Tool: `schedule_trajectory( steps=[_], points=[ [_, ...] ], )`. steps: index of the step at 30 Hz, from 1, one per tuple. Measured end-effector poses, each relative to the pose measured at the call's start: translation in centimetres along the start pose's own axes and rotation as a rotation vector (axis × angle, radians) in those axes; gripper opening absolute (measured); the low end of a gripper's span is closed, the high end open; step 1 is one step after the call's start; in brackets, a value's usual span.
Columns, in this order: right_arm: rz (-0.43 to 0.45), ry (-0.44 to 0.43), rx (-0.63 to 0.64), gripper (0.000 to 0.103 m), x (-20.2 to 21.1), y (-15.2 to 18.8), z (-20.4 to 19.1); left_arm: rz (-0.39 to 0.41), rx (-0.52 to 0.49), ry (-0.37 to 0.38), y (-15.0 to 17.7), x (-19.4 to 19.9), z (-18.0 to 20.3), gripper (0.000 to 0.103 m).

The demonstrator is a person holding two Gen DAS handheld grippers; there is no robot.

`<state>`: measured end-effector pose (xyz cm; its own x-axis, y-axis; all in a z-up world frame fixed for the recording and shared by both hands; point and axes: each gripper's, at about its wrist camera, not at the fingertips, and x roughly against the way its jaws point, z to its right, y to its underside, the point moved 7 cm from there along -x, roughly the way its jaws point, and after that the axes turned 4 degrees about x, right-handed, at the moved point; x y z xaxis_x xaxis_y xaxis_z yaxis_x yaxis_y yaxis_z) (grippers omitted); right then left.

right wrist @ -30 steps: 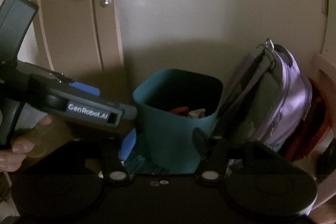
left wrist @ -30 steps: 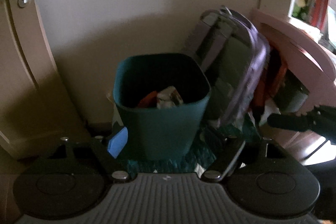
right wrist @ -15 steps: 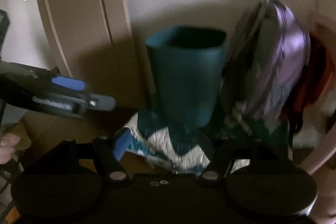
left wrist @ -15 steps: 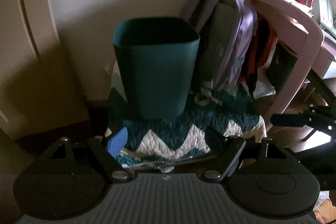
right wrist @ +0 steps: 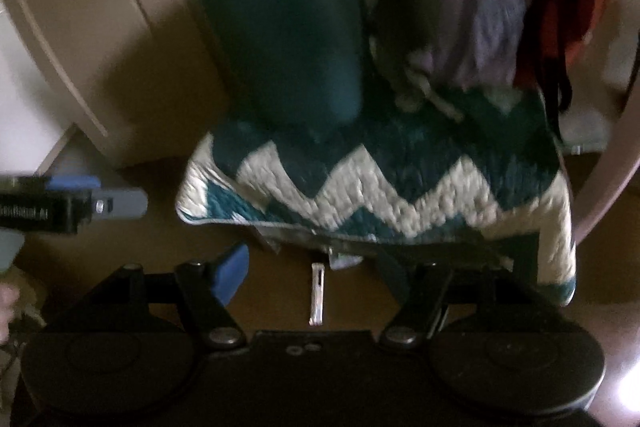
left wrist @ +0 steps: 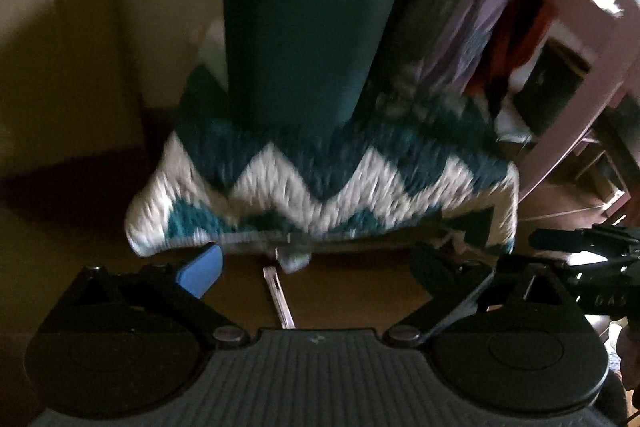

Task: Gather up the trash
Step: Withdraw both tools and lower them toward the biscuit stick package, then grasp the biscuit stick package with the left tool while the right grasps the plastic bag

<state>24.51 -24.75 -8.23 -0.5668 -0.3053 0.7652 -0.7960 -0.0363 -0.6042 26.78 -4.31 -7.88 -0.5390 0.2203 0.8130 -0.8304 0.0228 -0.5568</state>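
A teal waste bin [left wrist: 308,27] [right wrist: 288,39] stands on a teal and white zigzag rug [left wrist: 320,179] [right wrist: 400,187]; its inside is hidden from this low angle. On the brown floor before the rug lie a thin silvery strip [left wrist: 280,295] [right wrist: 317,299] and a small crumpled pale scrap [left wrist: 294,259] [right wrist: 344,259]. My left gripper [left wrist: 320,271] hovers over the strip, its jaws opening wide, nothing gripped. My right gripper [right wrist: 314,273] is open above the same strip, its fingers not touching it. Each gripper shows at the other view's edge, the right gripper [left wrist: 580,247] and the left gripper [right wrist: 80,203].
A purple backpack [left wrist: 480,7] [right wrist: 492,7] leans next to the bin, with a red bag [right wrist: 572,7] behind it. A pink chair frame [left wrist: 580,47] stands on the right. A beige door [right wrist: 60,27] and wall close off the left and back.
Both grippers have dropped toward the floor, so the bin now shows from the side. The left jaws have spread wider. The strip and scrap have come into view.
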Motion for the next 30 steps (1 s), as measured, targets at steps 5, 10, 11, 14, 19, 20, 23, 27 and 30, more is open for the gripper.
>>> schedule_trajectory(
  steps=[5,10,11,14,19,20,23,27,30],
  points=[
    [-0.060,0.007,-0.058,0.071,-6.0,2.3,2.1,-0.080,0.080,-0.087,3.0,-7.1,-2.4,0.101],
    [-0.098,0.015,-0.064,0.071,-12.5,4.2,3.2,-0.137,0.156,-0.163,6.1,-14.1,-5.1,0.101],
    [-0.108,0.017,-0.056,0.071,-13.9,4.5,3.3,-0.151,0.166,-0.185,6.8,-15.4,-5.5,0.101],
    [-0.131,0.004,-0.026,0.071,-18.5,5.8,3.4,-0.200,0.174,-0.232,8.9,-19.7,-6.3,0.101],
    [-0.155,-0.042,-0.057,0.071,-25.8,7.9,3.6,-0.349,0.217,-0.278,12.6,-27.7,-7.6,0.101],
    [-0.163,-0.061,-0.065,0.071,-27.3,8.2,3.7,-0.372,0.230,-0.278,13.2,-29.2,-7.8,0.101],
    [-0.197,-0.094,-0.050,0.071,-31.4,9.1,3.8,-0.410,0.214,-0.293,14.4,-33.3,-8.3,0.101],
    [-0.242,-0.114,-0.043,0.070,-36.9,10.3,4.9,-0.443,0.168,-0.312,16.0,-38.3,-8.8,0.101],
    [-0.247,-0.112,-0.043,0.070,-40.5,10.9,5.7,-0.466,0.102,-0.337,17.8,-41.6,-8.5,0.101]
  ],
)
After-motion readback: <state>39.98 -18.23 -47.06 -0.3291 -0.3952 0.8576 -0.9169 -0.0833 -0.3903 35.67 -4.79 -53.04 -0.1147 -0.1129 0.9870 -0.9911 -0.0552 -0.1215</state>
